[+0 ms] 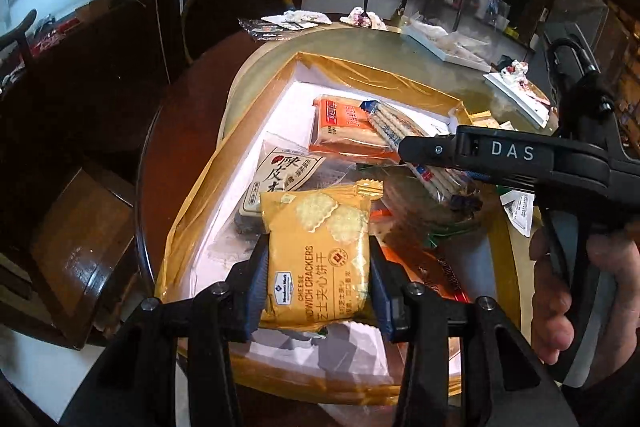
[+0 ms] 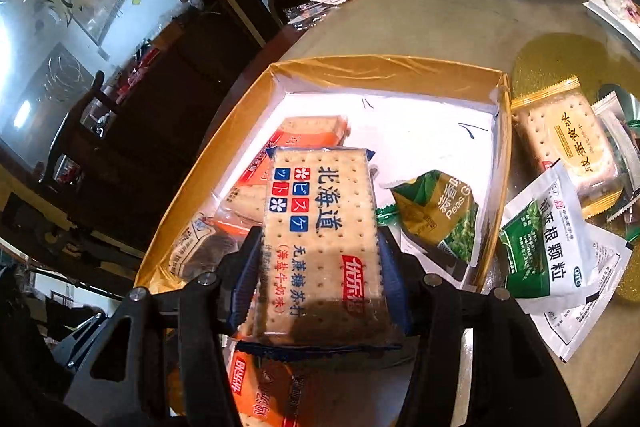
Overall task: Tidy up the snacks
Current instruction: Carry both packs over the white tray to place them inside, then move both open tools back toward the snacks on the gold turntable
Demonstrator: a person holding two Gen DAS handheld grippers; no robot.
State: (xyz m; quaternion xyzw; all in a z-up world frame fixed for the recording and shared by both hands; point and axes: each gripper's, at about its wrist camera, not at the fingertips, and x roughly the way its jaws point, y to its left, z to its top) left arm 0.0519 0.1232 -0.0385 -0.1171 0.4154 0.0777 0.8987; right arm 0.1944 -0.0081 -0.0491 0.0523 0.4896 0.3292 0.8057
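- Two grippers loaded, both above gold-rimmed box (image 1: 256,115).
- Left gripper (image 1: 318,281): clamped on yellow cheese cracker pack (image 1: 316,259), held over near end of box.
- Right gripper (image 2: 320,283): clamped on clear soda cracker pack (image 2: 320,227), over orange packs (image 2: 308,135) inside box.
- Outside right wall: green-white sachets (image 2: 548,247) on table (image 2: 440,15).

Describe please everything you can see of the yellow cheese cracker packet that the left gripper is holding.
The yellow cheese cracker packet is a glossy, square plastic pouch with crimped, zigzag ends. It shows pictured scalloped crackers, a blue brand badge and the words "CHEESE SANDWICH CRACKERS" with Chinese text. It looks sealed and full. The left gripper clamps it by its two sides, its printed face toward the camera, above the gold-edged box with a white bottom.
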